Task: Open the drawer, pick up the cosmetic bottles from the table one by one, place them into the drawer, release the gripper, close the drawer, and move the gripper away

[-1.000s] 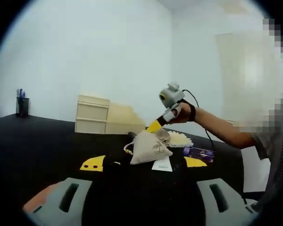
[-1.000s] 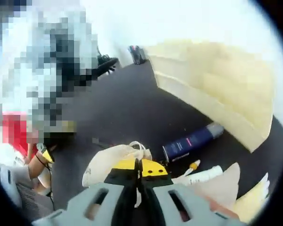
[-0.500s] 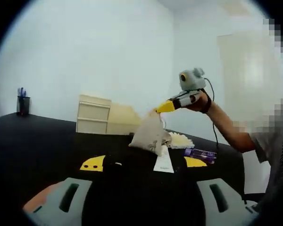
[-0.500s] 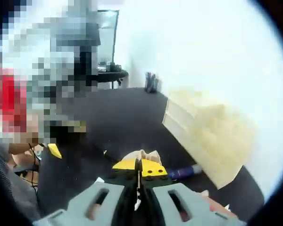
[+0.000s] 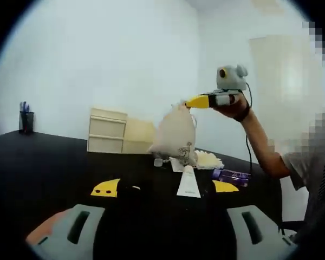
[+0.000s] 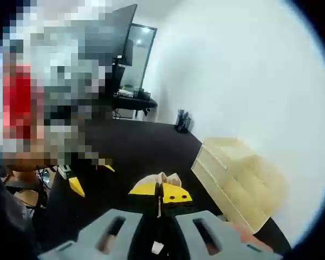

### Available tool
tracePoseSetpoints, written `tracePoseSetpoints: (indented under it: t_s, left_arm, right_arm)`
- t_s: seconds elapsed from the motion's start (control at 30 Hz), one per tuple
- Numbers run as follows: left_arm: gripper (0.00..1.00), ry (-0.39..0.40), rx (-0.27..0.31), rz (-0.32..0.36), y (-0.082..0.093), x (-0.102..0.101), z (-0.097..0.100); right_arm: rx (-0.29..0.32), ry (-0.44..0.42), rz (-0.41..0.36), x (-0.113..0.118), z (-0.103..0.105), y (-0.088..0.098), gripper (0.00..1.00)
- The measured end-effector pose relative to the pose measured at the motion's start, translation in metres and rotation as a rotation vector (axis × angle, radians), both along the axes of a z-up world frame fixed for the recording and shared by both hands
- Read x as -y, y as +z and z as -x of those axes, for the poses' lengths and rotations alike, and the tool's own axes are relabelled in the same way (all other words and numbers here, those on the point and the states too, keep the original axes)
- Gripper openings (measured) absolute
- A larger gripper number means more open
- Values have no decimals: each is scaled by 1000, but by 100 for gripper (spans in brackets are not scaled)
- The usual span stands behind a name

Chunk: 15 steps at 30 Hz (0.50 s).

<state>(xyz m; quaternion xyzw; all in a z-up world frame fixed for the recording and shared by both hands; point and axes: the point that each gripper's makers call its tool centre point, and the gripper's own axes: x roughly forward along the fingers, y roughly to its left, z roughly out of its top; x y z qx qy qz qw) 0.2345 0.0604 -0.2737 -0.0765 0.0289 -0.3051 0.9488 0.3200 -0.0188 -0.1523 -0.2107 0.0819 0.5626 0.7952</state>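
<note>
Bottles spill onto tabletop; right gripper jaws pinch upended pouch. Left gripper jaws wide, idle. Drawer unopened, likely next.

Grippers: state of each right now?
Left gripper: open, holding nothing.
Right gripper: shut on the top of the cloth pouch, which hangs in the air.

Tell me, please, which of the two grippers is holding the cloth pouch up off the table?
The right gripper, seen from the left gripper view: its yellow-tipped jaws are shut on the top of the cloth pouch, which hangs above the black table.
</note>
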Motion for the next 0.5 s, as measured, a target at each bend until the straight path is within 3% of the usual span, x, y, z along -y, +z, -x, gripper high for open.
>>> tracePoseSetpoints:
  t_s: [0.5]
  left_arm:
    - [61,5,-5,49,4,-2,-1]
  right_arm:
    - [38,57,18,-3,24,-4,0]
